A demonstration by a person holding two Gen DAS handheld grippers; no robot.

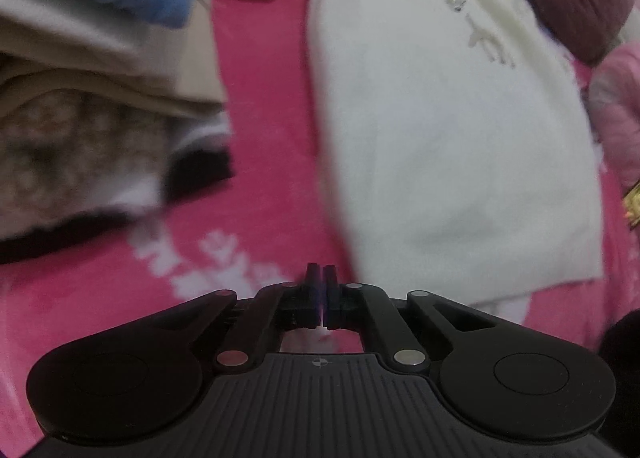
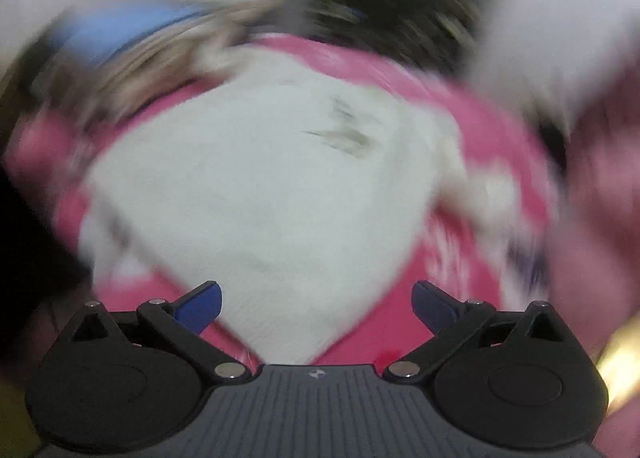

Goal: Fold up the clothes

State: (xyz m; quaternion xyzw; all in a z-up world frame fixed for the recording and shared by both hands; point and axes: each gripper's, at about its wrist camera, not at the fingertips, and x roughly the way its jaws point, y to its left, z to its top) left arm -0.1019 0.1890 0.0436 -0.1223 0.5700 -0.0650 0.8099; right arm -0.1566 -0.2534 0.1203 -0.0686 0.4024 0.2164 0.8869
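Though the right wrist view is smeared by blur, the right gripper (image 2: pixel 316 304) shows its blue-tipped fingers (image 2: pixel 200 306) spread wide and empty, with the white garment (image 2: pixel 260 198) lying just ahead on the pink bedspread (image 2: pixel 460 126). The left gripper (image 1: pixel 321 278) is pinched fully together on nothing — angled steeply down, the garment ahead to its right, a blurred clothes stack (image 1: pixel 92 70) to its left.

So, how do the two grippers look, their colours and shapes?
Both are black, with round pivot discs on each side, silver rivets on the linkage bars and a ribbed grey body with a small round mark. The left gripper has dark jaws; the right gripper has blue jaws.
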